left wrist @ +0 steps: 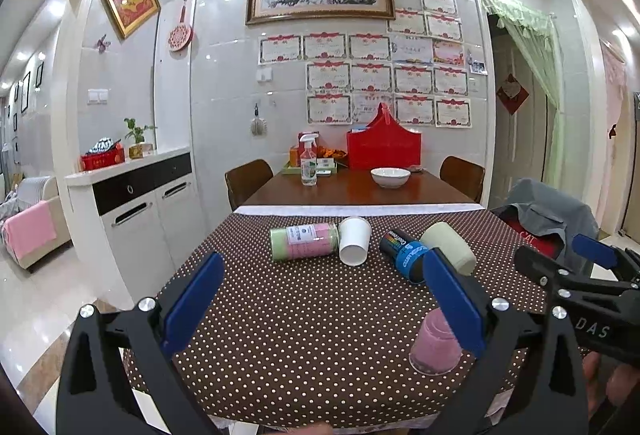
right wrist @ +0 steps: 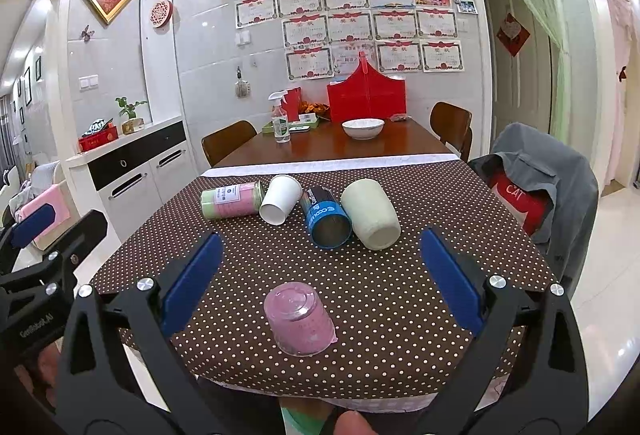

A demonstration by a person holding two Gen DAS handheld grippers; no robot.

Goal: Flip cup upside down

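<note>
A pink translucent cup (right wrist: 299,319) stands upside down, mouth down, near the front edge of the dotted brown tablecloth (right wrist: 400,307). It also shows in the left wrist view (left wrist: 434,349), partly behind my left gripper's right finger. My right gripper (right wrist: 320,279) is open and empty, its fingers set wide to either side of the cup and clear of it. My left gripper (left wrist: 320,299) is open and empty, to the left of the cup. The right gripper shows at the right edge of the left wrist view (left wrist: 580,267).
Four containers lie on their sides farther back: a pink-green jar (right wrist: 230,199), a white paper cup (right wrist: 280,199), a blue can (right wrist: 326,219) and a cream mug (right wrist: 370,215). A white bowl (right wrist: 362,127) and spray bottle (right wrist: 280,123) stand beyond. A chair with a grey jacket (right wrist: 536,191) is at the right.
</note>
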